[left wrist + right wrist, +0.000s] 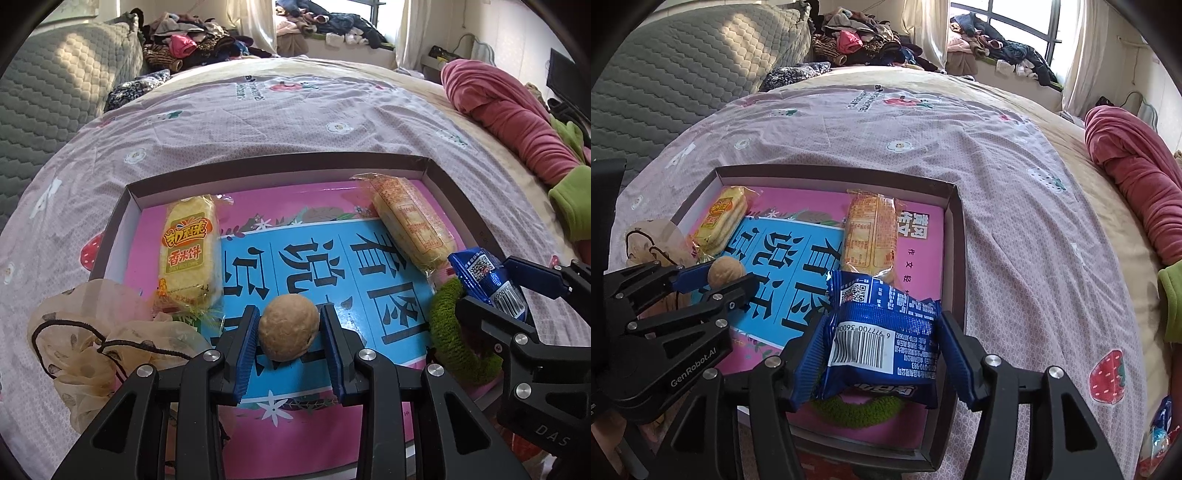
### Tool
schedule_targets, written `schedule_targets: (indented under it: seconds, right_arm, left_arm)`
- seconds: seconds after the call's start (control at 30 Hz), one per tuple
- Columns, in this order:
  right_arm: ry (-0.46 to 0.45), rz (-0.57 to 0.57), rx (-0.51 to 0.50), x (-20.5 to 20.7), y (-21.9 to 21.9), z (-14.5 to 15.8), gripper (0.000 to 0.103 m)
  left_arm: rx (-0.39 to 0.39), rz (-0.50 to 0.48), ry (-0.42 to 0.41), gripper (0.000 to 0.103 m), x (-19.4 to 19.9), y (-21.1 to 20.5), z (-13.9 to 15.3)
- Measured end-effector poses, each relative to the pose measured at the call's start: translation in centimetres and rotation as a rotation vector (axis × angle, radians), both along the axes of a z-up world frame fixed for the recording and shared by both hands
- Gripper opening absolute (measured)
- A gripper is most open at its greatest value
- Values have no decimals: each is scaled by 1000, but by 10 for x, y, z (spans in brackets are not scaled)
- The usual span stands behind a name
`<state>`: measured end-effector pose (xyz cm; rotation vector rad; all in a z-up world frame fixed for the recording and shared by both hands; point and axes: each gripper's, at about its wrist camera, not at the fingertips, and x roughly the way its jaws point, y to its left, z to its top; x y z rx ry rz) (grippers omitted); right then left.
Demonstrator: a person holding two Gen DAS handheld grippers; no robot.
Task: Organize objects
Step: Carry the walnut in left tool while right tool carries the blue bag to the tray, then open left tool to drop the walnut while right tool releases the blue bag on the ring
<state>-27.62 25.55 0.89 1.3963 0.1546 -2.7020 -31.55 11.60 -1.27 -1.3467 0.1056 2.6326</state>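
While left tongs (289, 328) seemingly pinch walnut (288, 327), right tongs (881, 356) grip blue packet (882, 343).

Bed (280, 122) with box lid (280, 164), scrunchie (85, 332), pink blanket (509, 122).

Walnut (288, 327) between left tool (288, 345) pads, over box (280, 168).

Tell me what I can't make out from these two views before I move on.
- Green hair tie: right wrist view, mostly hidden under the blue snack packet; left wrist view, partly behind the right tongs.
- Box near rim: left wrist view, covered by the left tongs holding the walnut.
- Blue wrapper: right wrist view, cut off at the image edge.
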Motion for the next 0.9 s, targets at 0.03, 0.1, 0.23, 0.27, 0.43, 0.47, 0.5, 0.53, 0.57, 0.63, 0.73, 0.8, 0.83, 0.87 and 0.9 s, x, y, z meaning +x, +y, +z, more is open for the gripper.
schedule_targets:
  seconds: [0.03,0.1,0.23,0.27,0.43,0.47,0.5,0.53,0.57,0.63,0.73,0.8,0.83,0.87,0.9]
  right_arm:
    - [0,0,-1,0,0,0,60]
    - [-1,1,2,0,-1,0,60]
    - [-16,6,2,-1,-1,-3,61]
    - [-16,7,1,-1,-1,-3,61]
    - [-22,7,-4,-1,0,-4,63]
    - [-24,7,-6,0,0,-4,63]
    - [-24,7,-9,0,0,-3,64]
    - [-23,8,-13,0,0,-3,65]
    - [-23,10,-16,0,0,-3,65]
    - [-21,10,-17,1,0,-1,67]
    - [-19,11,-19,2,0,1,69]
    - [-17,9,-23,2,0,2,70]
    - [-16,9,-26,2,0,3,70]
    - [-15,9,-28,3,1,3,72]
    - [-14,8,-28,3,1,4,73]
  left_arm:
    - [0,3,1,35,0,0,0]
    - [-6,7,1,36,1,0,1]
    - [-11,9,-4,47,1,-1,2]
    - [-9,8,-3,49,2,-1,2]
    - [-11,16,7,60,3,-3,7]
    - [-8,19,9,61,3,-4,8]
    - [-3,21,10,64,3,-5,10]
    - [0,21,11,67,3,-5,11]
    - [2,21,12,69,4,-6,12]
    - [4,23,14,73,5,-7,14]
    - [4,22,17,75,6,-7,16]
    - [4,20,18,76,7,-7,18]
    - [2,18,17,77,7,-7,19]
    - [0,16,19,77,7,-6,20]
    - [-6,16,20,78,8,-6,20]
